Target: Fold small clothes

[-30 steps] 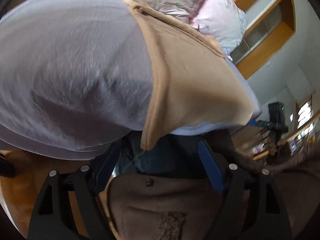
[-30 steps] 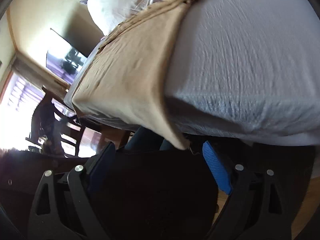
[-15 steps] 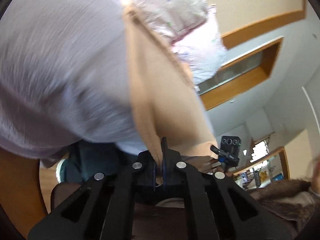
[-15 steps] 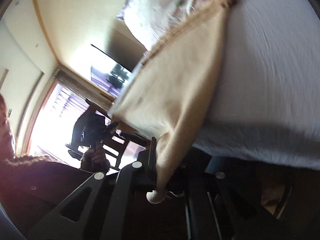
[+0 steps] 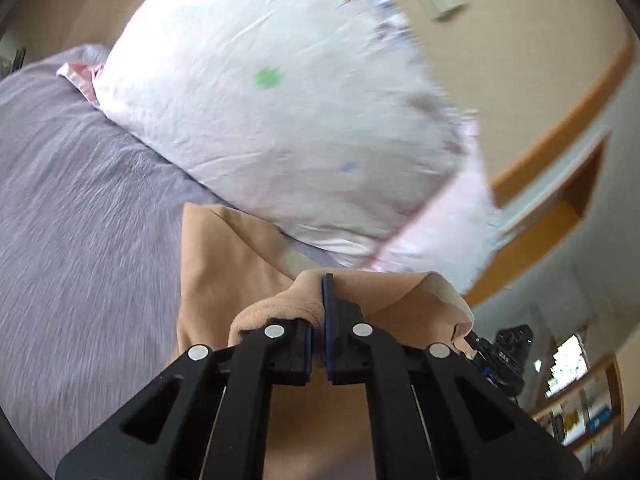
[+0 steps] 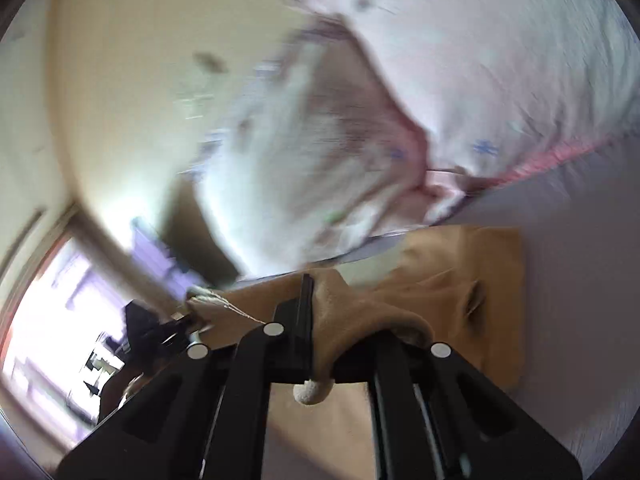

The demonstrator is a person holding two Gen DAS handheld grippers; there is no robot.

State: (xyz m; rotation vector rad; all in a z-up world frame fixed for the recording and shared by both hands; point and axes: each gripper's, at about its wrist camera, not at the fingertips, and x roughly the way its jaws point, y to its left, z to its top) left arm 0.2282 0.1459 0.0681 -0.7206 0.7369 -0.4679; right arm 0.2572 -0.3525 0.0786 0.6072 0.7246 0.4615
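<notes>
A small tan garment (image 5: 224, 264) lies on the lilac bed sheet (image 5: 80, 200) just in front of a white patterned pillow (image 5: 280, 120). My left gripper (image 5: 320, 292) is shut on one edge of the garment, which bunches over its left finger. In the right wrist view the same tan garment (image 6: 480, 280) lies folded over on the sheet (image 6: 580, 260). My right gripper (image 6: 310, 292) is shut on its other edge, and the cloth drapes over the right finger. A pale cord end (image 6: 312, 392) hangs below the jaws.
The pillow (image 6: 440, 80) fills the far side of the bed in both views. A beige wall (image 5: 520, 60) with wood trim and a shelf stands beyond the bed. A bright window (image 6: 48, 320) shows at the left of the right wrist view.
Both grippers went from open to shut on the garment's near edge, then carried it up the bed toward the pillow. The garment is now doubled over.
</notes>
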